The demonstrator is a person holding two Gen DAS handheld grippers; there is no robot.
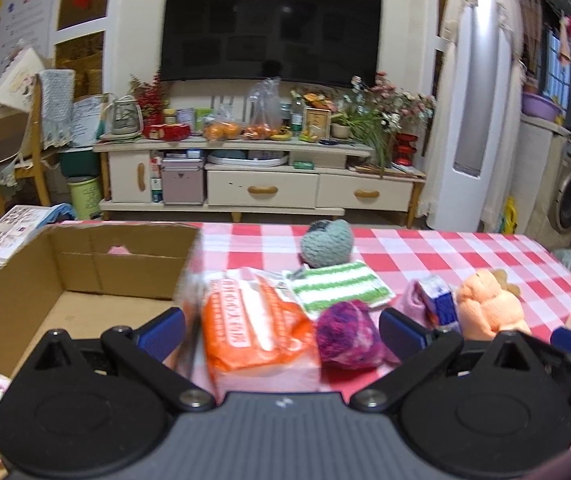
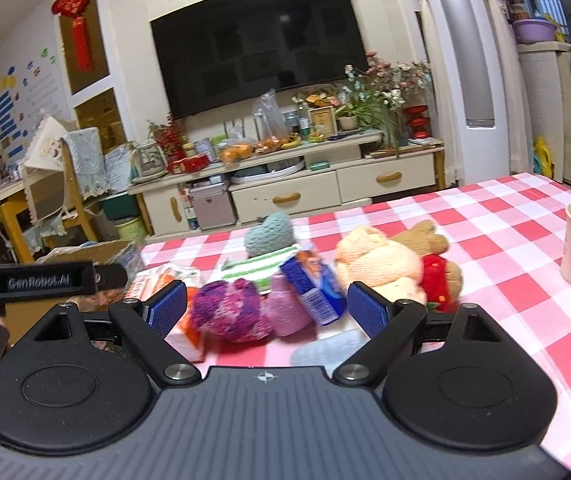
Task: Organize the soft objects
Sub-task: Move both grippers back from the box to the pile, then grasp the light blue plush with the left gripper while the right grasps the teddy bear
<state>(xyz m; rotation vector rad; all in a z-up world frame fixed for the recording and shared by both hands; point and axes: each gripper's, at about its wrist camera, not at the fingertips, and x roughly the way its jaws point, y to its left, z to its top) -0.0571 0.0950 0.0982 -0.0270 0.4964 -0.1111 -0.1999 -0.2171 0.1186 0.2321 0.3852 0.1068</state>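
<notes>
Your left gripper (image 1: pixel 281 332): jaws wide apart, empty, orange packet (image 1: pixel 253 328) centre frame between them. Your right gripper (image 2: pixel 266 306): wide apart, empty, purple knit ball (image 2: pixel 229 310) and pink item (image 2: pixel 287 308) between. Cardboard box (image 1: pixel 85 276): left of frame. Peach plush (image 2: pixel 377 260): centre right.

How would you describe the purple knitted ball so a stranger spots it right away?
Find the checked table and the row of soft things along its near side. The purple ball lies there between the orange pack and the pink roll. It alone is mottled purple-and-pink yarn; the grey knit sits farther back.
</notes>
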